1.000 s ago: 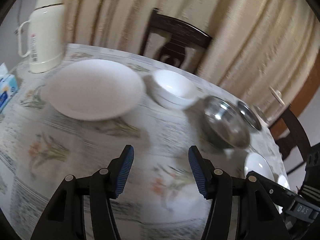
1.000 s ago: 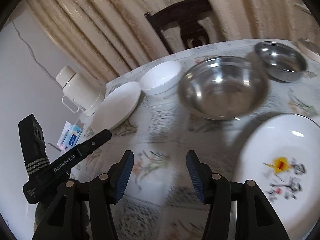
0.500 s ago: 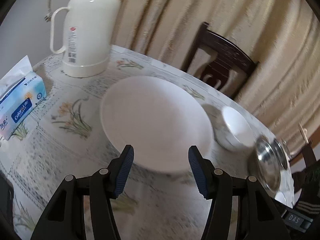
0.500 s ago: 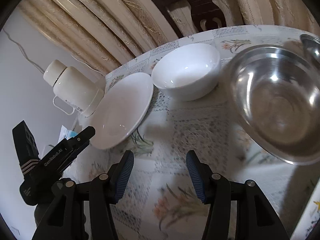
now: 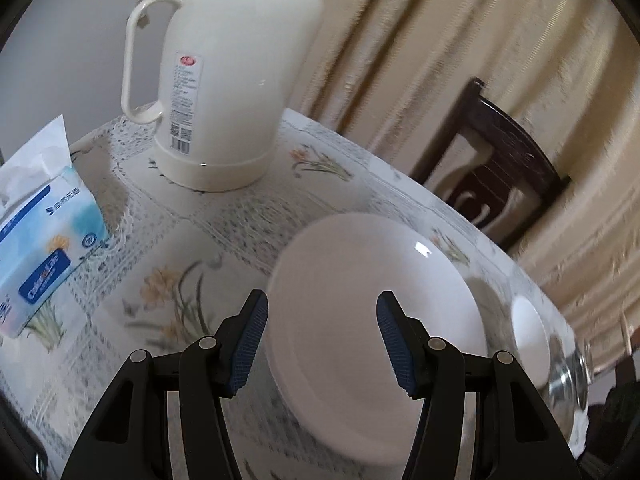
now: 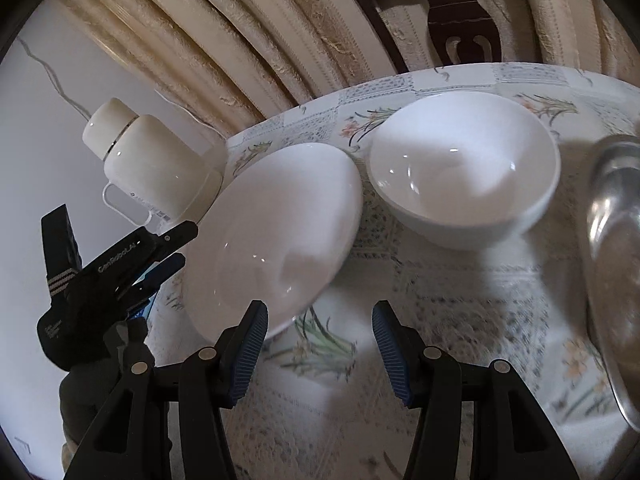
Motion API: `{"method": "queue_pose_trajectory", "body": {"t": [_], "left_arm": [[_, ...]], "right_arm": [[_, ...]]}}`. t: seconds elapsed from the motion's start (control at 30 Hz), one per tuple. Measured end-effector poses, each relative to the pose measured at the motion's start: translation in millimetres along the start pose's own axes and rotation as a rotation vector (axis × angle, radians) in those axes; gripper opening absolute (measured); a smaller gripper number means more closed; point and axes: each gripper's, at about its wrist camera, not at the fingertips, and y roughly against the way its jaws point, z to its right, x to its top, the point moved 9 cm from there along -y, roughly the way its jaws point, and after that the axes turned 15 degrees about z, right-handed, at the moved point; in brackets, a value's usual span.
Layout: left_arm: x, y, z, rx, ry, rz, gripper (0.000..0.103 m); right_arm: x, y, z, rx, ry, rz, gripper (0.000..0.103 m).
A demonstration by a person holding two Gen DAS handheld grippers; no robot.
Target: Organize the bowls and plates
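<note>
Left wrist: my left gripper (image 5: 320, 344) stands wide open, holding nothing, its pads either side of the white plate (image 5: 376, 312), which lies flat on the tablecloth (image 5: 224, 216). Thermos (image 5: 224, 80) and tissue pack (image 5: 40, 248) sit beyond, clear of the approach.

Right wrist: right gripper (image 6: 318, 350) also wide open and empty, over bare cloth. White bowl (image 6: 464, 168) sits just beside the plate; steel bowl (image 6: 616, 256) at the right edge. Nothing looks stacked yet; I judge the sorting barely begun.
</note>
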Motion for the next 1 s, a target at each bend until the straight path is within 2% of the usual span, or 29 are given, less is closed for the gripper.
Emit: {"method": "queue_pose_trajectory", "body": {"t": [0.17, 0.37, 0.5, 0.57, 0.73, 0.8, 1.0], "left_arm": [[3.0, -19.5, -11.4, 0.006, 0.033, -0.008, 0.058], [1.8, -34.2, -15.8, -0.029, 0.066, -0.014, 0.058], [0.0, -40.3, -14.0, -0.075, 0.080, -0.019, 0.053], [-2.2, -43.5, -10.6, -0.106, 0.085, -0.029, 0.045], [-3.8, -47.6, -7.2, -0.143, 0.088, -0.034, 0.044], [-3.5, -47.4, -7.5, -0.156, 0.101, -0.032, 0.044], [-2.6, -42.9, -4.9, -0.165, 0.085, -0.012, 0.044]], "right_arm": [[3.8, -8.4, -1.4, -0.003, 0.002, 0.004, 0.055], [4.2, -18.5, -3.0, -0.008, 0.013, -0.002, 0.046], [4.7, -28.5, -0.3, -0.019, 0.001, -0.008, 0.039], [5.1, -31.3, -0.6, -0.019, 0.001, -0.006, 0.037], [7.6, -35.0, -2.8, -0.022, 0.023, 0.009, 0.035], [7.9, -35.1, -4.0, -0.027, 0.046, 0.016, 0.035], [4.6, -30.8, -12.9, -0.090, 0.230, 0.069, 0.034]]}}
